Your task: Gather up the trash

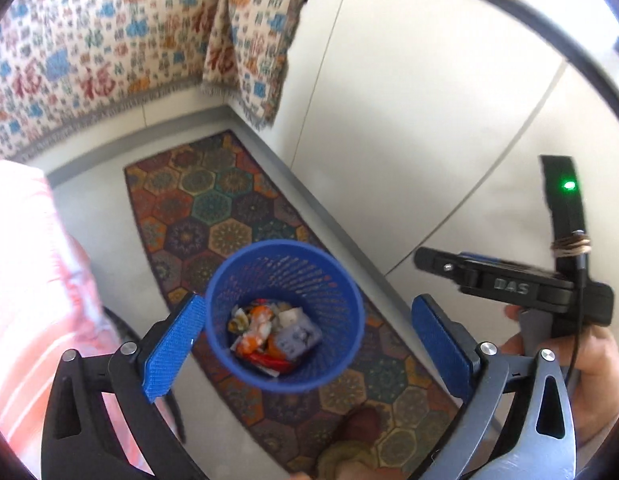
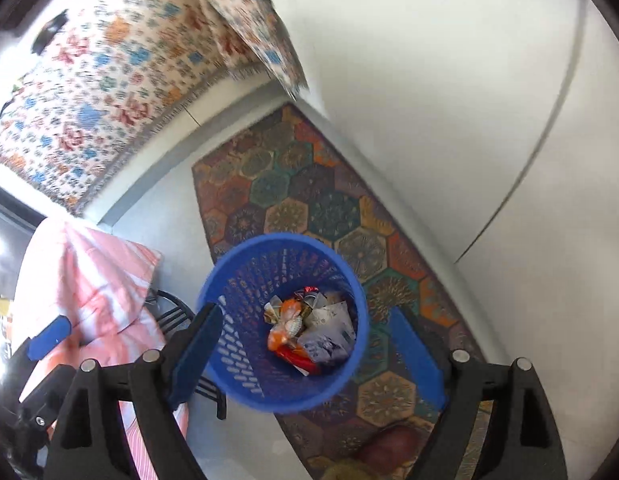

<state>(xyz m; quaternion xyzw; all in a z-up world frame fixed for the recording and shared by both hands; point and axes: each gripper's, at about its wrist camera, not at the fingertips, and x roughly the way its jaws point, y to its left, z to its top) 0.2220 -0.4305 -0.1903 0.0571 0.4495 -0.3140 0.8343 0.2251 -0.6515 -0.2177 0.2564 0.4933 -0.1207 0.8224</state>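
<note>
Left gripper (image 1: pixel 305 344) and right gripper (image 2: pixel 305 354) agape, downward.

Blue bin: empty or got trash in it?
Partly filled: blue bin stands upright on the rug, with crumpled wrappers covering its bottom.

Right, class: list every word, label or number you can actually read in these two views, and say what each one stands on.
"DAS": raised letters on the black body of the right gripper, seen in the left wrist view.
Red characters woven into the patterned throw: too blurred to read with certainty.
Wrappers in the blue basket: print too small and crumpled to read.
Right wrist view: nothing readable.
</note>
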